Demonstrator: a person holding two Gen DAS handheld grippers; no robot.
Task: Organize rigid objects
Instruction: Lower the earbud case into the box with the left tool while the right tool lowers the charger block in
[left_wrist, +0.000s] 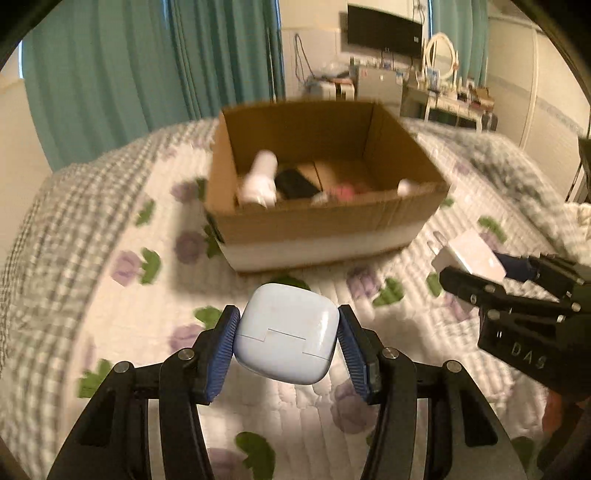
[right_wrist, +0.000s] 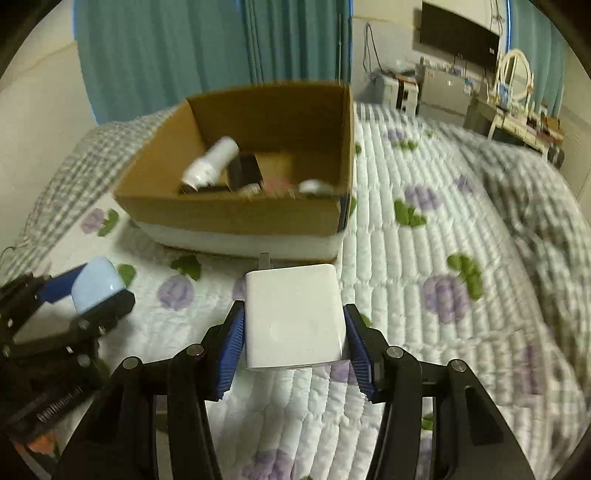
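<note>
Left wrist view had the left gripper clenched on a pale blue earbud case, held above the quilt just short of the cardboard box. Right gripper was squeezing a white charger — same spot, roughly. My worry: both going in together could clash over the box, and that glossy rounded case looked likely to squirt out.

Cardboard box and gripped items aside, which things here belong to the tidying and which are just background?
Job: pale blue case in left gripper; white charger in right gripper; cardboard box; white bottle inside.
Background: quilt; curtains; wall screen.
</note>
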